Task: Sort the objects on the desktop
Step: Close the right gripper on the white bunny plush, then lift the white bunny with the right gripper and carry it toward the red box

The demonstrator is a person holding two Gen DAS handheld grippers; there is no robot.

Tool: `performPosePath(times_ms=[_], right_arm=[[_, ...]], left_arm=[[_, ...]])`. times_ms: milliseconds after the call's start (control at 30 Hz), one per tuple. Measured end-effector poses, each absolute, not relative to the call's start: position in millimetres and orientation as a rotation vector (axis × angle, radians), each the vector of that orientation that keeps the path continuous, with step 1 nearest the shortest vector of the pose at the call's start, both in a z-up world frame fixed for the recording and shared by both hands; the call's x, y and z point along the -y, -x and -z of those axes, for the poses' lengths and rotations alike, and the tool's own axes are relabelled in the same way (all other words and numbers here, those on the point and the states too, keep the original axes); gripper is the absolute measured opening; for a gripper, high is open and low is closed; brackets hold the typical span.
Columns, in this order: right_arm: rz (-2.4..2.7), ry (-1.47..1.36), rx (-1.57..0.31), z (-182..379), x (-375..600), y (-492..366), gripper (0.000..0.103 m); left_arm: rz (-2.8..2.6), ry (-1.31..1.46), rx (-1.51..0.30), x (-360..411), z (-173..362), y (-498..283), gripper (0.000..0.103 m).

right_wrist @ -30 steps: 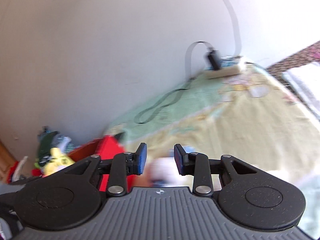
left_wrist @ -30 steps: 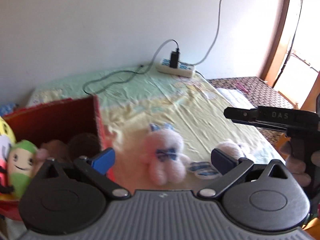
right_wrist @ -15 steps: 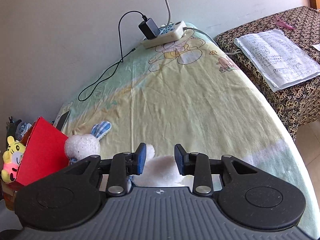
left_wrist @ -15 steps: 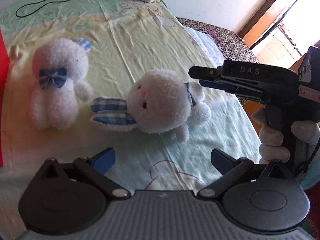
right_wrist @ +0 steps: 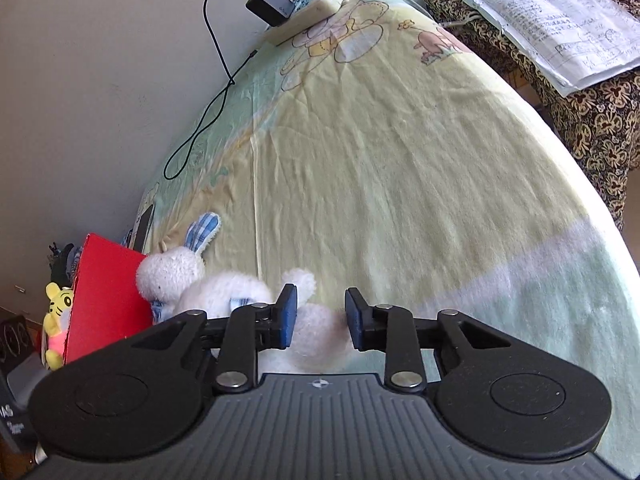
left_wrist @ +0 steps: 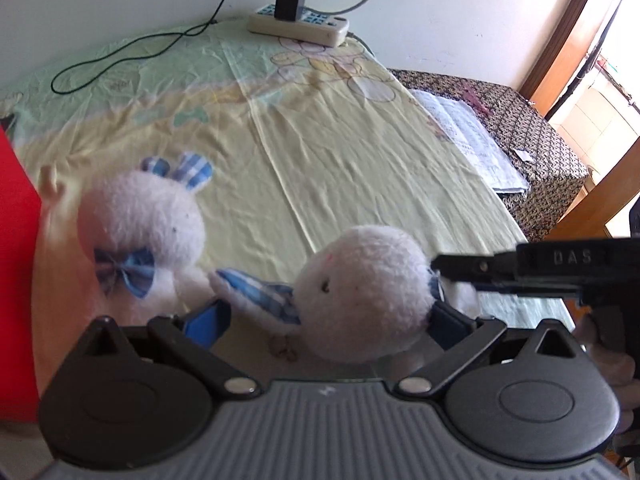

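Two white plush bunnies lie on the yellow-green sheet. The one with a blue bow [left_wrist: 140,220] rests next to the red box [left_wrist: 16,280]. The other bunny [left_wrist: 360,292] lies on its side, its head between the wide-spread fingers of my left gripper [left_wrist: 328,322], which is open. My right gripper [left_wrist: 438,266] comes in from the right at that bunny's body. In the right wrist view the right gripper [right_wrist: 320,320] has its jaws closing, with white plush [right_wrist: 316,332] between the pads. The bow bunny's head [right_wrist: 172,276] shows beside the red box [right_wrist: 104,292].
A power strip [left_wrist: 298,26] with a black charger and a looped cable sits at the far edge by the wall. A patterned side table with papers [right_wrist: 552,20] stands to the right. A yellow tiger plush [right_wrist: 58,308] sits behind the red box. A hand [left_wrist: 608,360] grips the right tool.
Both grippers came down toward the sheet. The left one swung from the red box to the lying bunny, whose head now sits between its fingers. The right one closed in on the bunny's body.
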State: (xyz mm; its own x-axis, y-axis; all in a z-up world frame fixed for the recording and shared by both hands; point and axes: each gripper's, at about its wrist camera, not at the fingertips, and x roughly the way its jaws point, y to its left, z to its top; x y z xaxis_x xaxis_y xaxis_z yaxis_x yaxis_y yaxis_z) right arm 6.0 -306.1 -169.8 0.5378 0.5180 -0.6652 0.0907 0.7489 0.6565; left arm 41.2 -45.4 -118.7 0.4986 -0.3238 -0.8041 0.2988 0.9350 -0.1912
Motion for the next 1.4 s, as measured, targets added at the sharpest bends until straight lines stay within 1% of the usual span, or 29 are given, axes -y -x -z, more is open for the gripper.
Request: performPosePath(times_ms=[233,367,467,533,567,733,767,800,833,867,900,933,1033,1233,1400], right_arm=[[-0.372,-0.791,-1.083,173,298,21,0.027],[-0.386,-0.728,-1.06,164,293,23,0.027],[-0.368,-0.683,-1.0,153,300,18,0.029],[-0.363,-0.687,-0.957,147,306,8,0.034],[-0.367,-0.698,-0.945,146,308,3,0.034],[-0.439,-0.736,-0.968,152,299,-27,0.036],[-0.456,-0.746,-0.974,154,297,-31,0.038],[-0.486,-0.769,-0.987,156,293,-36,0.044],[-0.505,-0.79,-1.006,158,290,-38,0.045],[-0.519,-0.803,-1.032,161,286,-40,0.046],[-0.53,-0.812,-1.053,164,282,-40,0.046],[-0.544,-0.823,-1.067,165,280,-39,0.046],[-0.556,-0.827,-1.063,162,278,-32,0.04],[-0.588,-0.798,-1.054,142,282,-11,0.038],[-0.605,-0.816,-1.002,120,282,3,0.038]], left_arm=[[0.425,-0.002,-0.943,50,108,-50,0.101],[0.431,-0.024,-0.977,43,113,-44,0.101],[0.422,0.031,-1.007,27,113,-40,0.101],[0.436,0.087,-1.016,21,109,-38,0.101],[0.443,0.101,-1.016,20,107,-38,0.101],[0.44,0.097,-1.038,32,116,-46,0.101],[0.444,0.101,-1.037,34,117,-47,0.099],[0.439,0.096,-1.03,36,118,-48,0.097],[0.429,0.082,-1.029,38,120,-50,0.09],[0.428,0.067,-1.038,40,123,-52,0.081],[0.443,0.068,-1.051,41,126,-54,0.076],[0.437,0.072,-1.054,41,127,-54,0.075],[0.441,0.071,-1.039,39,123,-47,0.074],[0.475,0.025,-0.993,41,106,-25,0.073],[0.49,-0.019,-0.898,40,76,-6,0.073]])
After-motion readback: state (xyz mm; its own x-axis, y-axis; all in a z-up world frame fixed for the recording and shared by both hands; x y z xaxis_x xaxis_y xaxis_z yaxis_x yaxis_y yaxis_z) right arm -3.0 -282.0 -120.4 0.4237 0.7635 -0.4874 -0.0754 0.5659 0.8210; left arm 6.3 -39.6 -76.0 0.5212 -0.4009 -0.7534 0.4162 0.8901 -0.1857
